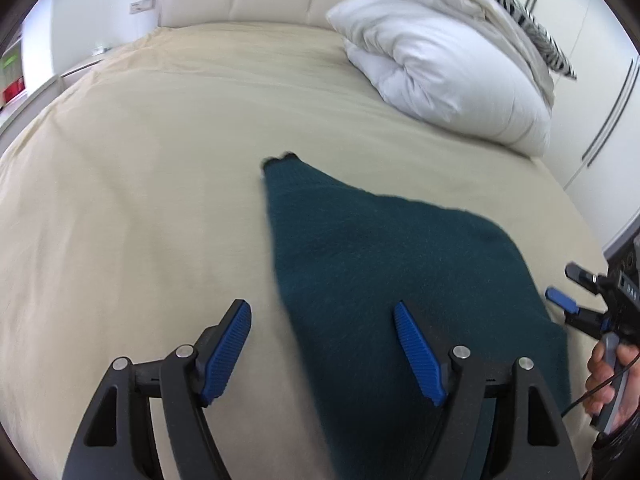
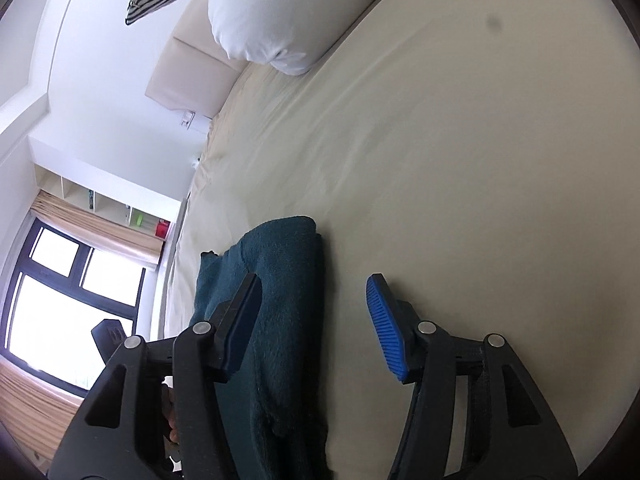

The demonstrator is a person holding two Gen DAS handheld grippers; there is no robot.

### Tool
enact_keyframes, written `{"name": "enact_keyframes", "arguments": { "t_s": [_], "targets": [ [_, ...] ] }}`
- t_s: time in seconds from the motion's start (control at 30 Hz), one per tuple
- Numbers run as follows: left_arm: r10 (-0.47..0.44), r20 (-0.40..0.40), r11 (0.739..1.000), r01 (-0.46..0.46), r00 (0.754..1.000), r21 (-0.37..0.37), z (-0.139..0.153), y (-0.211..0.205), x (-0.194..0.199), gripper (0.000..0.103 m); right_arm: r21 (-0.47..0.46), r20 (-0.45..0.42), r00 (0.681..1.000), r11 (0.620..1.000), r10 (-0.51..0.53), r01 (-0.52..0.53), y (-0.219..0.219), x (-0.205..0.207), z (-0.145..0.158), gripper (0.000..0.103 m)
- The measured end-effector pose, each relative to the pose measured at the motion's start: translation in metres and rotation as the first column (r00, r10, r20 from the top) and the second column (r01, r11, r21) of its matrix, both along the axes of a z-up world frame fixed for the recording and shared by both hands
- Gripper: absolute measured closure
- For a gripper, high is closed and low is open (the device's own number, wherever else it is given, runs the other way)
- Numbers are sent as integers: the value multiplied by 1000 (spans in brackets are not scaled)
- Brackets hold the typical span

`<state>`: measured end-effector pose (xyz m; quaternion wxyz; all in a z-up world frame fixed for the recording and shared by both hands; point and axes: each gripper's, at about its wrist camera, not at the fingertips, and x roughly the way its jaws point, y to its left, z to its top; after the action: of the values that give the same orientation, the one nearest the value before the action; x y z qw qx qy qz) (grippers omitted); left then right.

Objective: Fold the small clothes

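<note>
Dark teal knitted fabric, your small garment (image 1: 384, 264), lies flat on the cream bedsheet (image 1: 152, 184), near you and right of centre. Your left gripper (image 1: 322, 354) hangs over its near left edge, jaws spread wide and holding nothing. Your right gripper (image 2: 314, 320) straddles the garment's folded right edge, jaws likewise apart and empty. A white rumpled duvet (image 1: 448, 72) sits far right.
</note>
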<state>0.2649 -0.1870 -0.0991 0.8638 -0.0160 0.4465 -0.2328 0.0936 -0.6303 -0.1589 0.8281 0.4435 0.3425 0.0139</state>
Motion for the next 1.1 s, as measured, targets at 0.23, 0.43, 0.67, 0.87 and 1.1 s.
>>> {"name": "enact_keyframes", "arguments": {
  "t_s": [0.23,0.43,0.67,0.87,1.1],
  "targets": [
    [41,-129,987,-61,991,-150,-6,34,-5,26,-67,15,996,994,89,-88,34,-10,20,24],
    [-39,-232,980,-9,972,-200,-24,12,-10,25,-52,-125,970,975,209,-217,62,12,4,24],
    [-89,-300,967,11,950,-253,-39,-2,-9,37,-29,-146,951,959,274,-281,72,24,-2,32],
    [-89,-318,971,12,944,-238,-41,-4,-5,51,-15,-221,931,953,292,-303,82,49,-16,65],
    [-81,-268,985,35,960,-171,-28,-7,-14,61,-230,-293,919,913,264,-335,116,52,3,77]
  ]
}}
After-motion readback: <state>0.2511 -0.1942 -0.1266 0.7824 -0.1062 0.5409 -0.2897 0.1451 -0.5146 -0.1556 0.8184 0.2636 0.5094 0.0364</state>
